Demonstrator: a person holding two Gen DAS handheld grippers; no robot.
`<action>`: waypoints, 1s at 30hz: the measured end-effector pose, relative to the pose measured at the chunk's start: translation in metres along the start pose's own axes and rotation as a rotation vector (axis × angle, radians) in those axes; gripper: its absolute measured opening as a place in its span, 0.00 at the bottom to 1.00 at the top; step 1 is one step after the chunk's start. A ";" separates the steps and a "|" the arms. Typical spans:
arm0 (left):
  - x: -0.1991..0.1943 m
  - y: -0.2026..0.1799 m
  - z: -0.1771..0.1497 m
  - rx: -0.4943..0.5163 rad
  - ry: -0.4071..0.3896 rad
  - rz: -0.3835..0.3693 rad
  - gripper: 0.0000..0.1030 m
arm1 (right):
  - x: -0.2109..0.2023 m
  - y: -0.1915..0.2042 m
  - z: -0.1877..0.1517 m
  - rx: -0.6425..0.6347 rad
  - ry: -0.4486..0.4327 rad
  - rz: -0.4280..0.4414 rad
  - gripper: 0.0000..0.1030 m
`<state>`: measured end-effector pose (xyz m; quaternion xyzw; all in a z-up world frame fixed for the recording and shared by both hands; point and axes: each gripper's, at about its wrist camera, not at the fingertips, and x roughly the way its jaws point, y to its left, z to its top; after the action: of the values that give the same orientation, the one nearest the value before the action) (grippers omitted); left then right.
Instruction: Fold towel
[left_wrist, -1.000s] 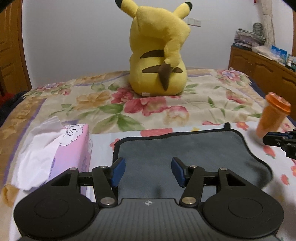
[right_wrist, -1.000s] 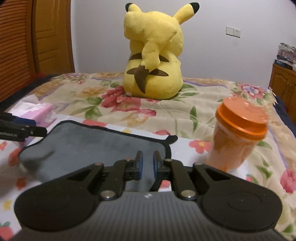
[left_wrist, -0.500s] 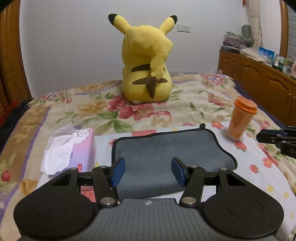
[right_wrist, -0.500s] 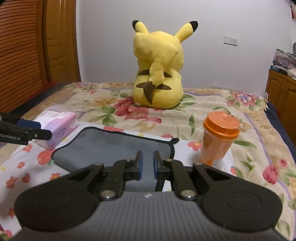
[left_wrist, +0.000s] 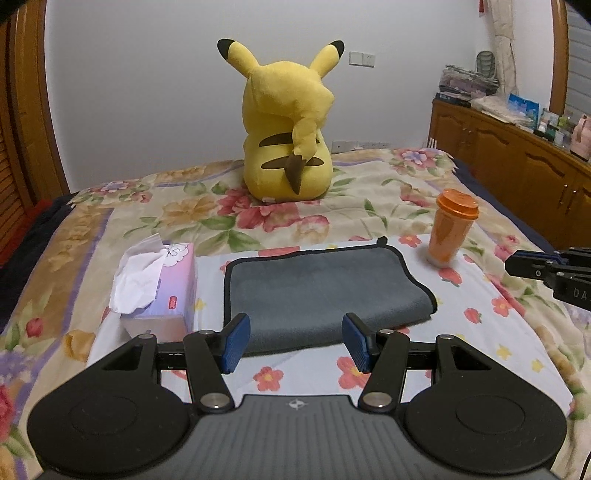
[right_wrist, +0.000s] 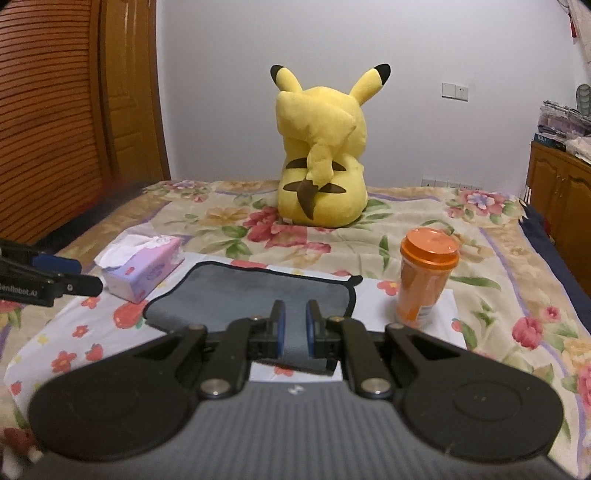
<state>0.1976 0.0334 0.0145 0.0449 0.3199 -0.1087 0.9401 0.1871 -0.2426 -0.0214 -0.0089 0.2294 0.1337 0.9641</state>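
A grey towel with black trim (left_wrist: 317, 291) lies folded flat on the flowered bedspread; it also shows in the right wrist view (right_wrist: 255, 295). My left gripper (left_wrist: 295, 341) is open and empty, raised above the towel's near edge. My right gripper (right_wrist: 294, 325) has its jaws close together with a narrow gap and nothing between them, held above the towel's near right side. Each gripper's tip shows in the other's view, the right gripper (left_wrist: 546, 273) right of the towel and the left gripper (right_wrist: 51, 280) left of it.
A pink tissue box (left_wrist: 162, 291) sits left of the towel. An orange lidded cup (left_wrist: 448, 230) stands at its right. A yellow plush toy (left_wrist: 286, 147) sits at the far side of the bed. A wooden cabinet (left_wrist: 517, 173) lines the right wall.
Both grippers have pulled back and up from the towel, which now looks smaller and farther. The left stays open and the right stays nearly closed.
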 end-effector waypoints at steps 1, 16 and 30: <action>-0.003 -0.002 0.000 0.000 -0.002 0.001 0.59 | -0.003 0.001 -0.001 0.001 0.000 -0.002 0.12; -0.054 -0.022 -0.015 -0.011 -0.027 -0.003 0.74 | -0.055 0.008 -0.006 0.014 -0.017 -0.029 0.12; -0.102 -0.030 -0.033 0.006 -0.054 0.007 0.87 | -0.087 0.018 -0.015 0.015 -0.052 -0.055 0.50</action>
<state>0.0924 0.0272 0.0501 0.0458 0.2941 -0.1073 0.9486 0.1006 -0.2482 0.0047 -0.0047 0.2050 0.1056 0.9730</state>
